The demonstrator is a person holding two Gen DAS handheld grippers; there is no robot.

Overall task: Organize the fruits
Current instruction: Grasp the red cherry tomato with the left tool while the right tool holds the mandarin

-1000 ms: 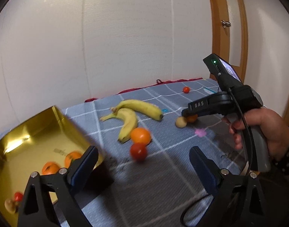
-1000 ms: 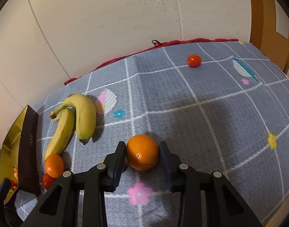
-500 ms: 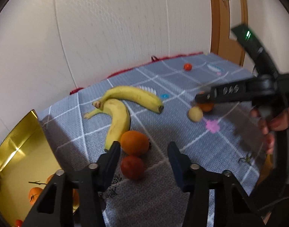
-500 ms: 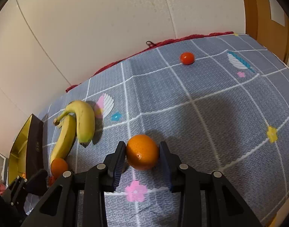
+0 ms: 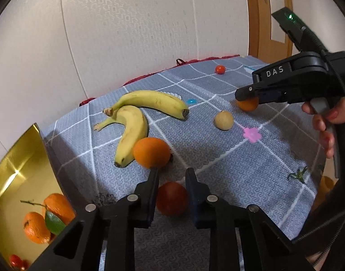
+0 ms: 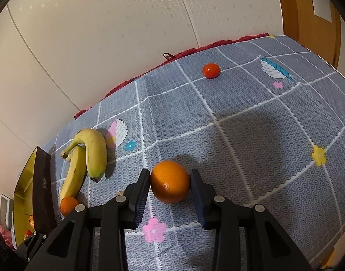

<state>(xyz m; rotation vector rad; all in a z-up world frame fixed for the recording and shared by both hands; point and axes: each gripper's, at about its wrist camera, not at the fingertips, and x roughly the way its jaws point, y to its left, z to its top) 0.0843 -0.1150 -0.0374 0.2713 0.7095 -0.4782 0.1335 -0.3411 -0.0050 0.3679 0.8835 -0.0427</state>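
Red tomato sits on the grey mat just beside the gold box, clamped between the left gripper pads, whose jaws have just closed on it. Right gripper holds an orange, narrow grip. Box already has mandarins; both bananas, a second orange, a pale fruit and far tomato remain out. Tomato is round, no long axis.
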